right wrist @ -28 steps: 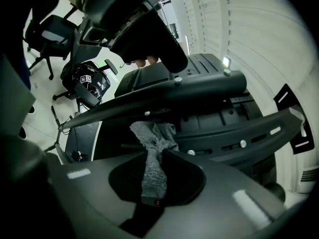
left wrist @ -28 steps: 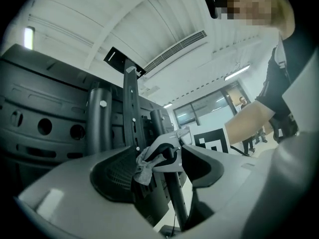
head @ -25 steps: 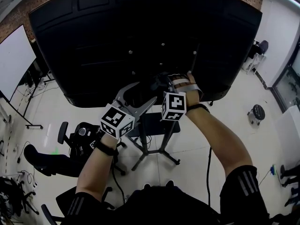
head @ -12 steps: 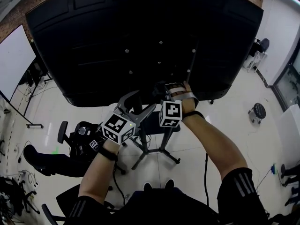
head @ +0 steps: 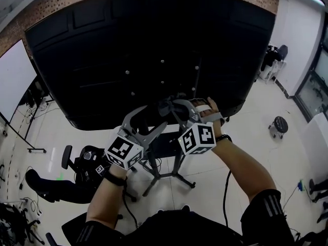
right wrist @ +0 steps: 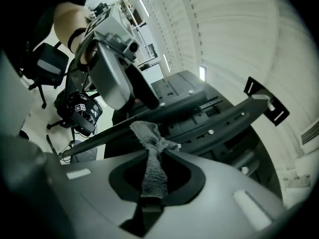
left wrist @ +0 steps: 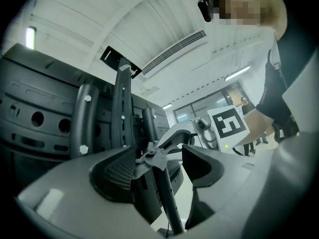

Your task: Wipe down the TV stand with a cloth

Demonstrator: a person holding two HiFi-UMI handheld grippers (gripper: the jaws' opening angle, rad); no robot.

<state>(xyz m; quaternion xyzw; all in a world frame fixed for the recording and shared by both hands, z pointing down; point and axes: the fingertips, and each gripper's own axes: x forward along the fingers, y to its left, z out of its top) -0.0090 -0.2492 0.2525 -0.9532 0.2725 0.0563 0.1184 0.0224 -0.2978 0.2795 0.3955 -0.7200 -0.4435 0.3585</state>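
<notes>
Your right gripper [head: 177,106] clenched the cloth [right wrist: 152,168], your left gripper [left wrist: 162,156] gaped open; wiping the TV stand [head: 174,163] likely needed firmer contact next

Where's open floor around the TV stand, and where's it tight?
Open: bare floor right of the stand legs, out to the stool. Tight: left side, chairs and cables; also by the pole, where the right gripper holds the cloth.

Rough grey terry cloth [right wrist: 151,163]. Matt black plastic TV back panel [head: 128,50] at 12 o'clock. Smooth black metal stand pole [left wrist: 166,193]. Glossy pale floor [head: 266,137] at 3 o'clock.
</notes>
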